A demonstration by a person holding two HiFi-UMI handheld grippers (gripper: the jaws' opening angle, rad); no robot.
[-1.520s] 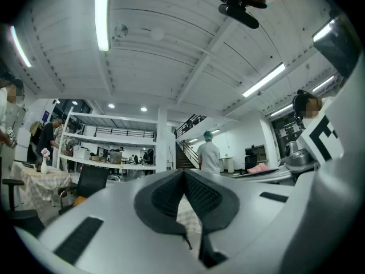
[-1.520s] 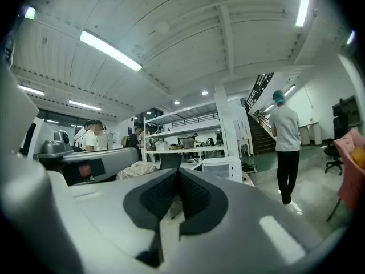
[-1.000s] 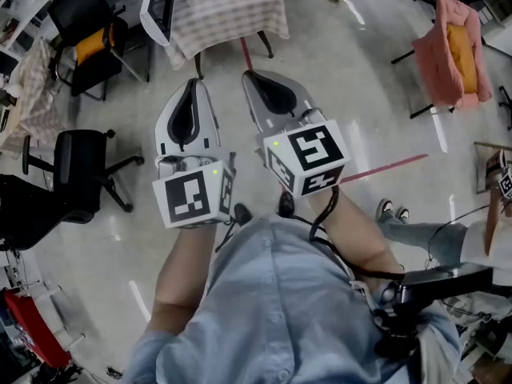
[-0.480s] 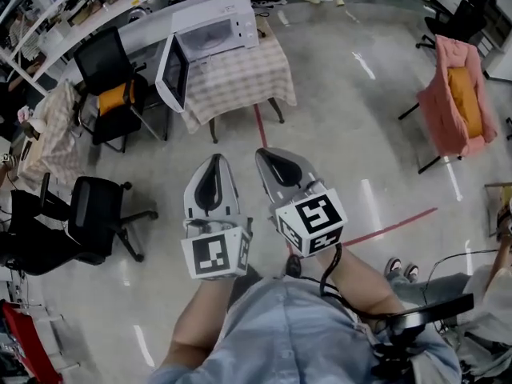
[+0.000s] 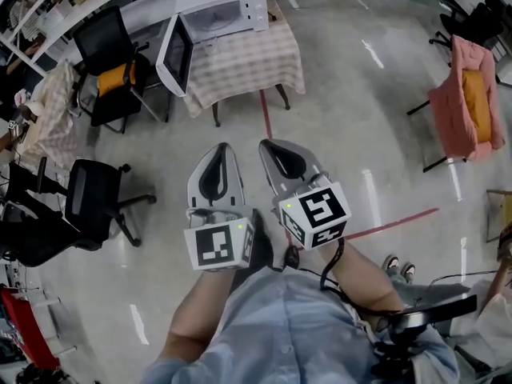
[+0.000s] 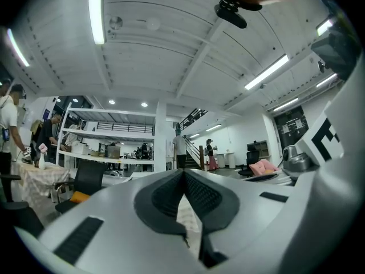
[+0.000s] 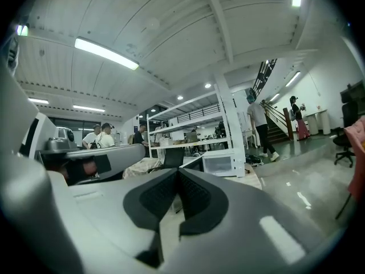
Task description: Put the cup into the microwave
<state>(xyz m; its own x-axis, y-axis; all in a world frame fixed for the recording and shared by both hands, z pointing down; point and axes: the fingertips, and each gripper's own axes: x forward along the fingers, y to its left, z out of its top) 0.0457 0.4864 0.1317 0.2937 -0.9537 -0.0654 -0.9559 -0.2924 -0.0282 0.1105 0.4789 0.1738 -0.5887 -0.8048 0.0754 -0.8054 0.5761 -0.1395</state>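
I see no cup in any view. A white microwave stands on a table with a checked cloth, and its door hangs open to the left. My left gripper and right gripper are held side by side over the floor, well short of the table, both pointing level toward it. In the left gripper view the left gripper has its pads pressed together with nothing between them. The right gripper is likewise shut and empty, with the microwave beyond it.
A black chair with an orange cushion stands left of the table and another black office chair nearer on the left. A pink chair is at the right. Red tape runs across the floor. People stand by shelves in the background.
The microwave and its table have come fully into the head view and moved down the picture. Both grippers sit lower in the frame, still side by side and shut.
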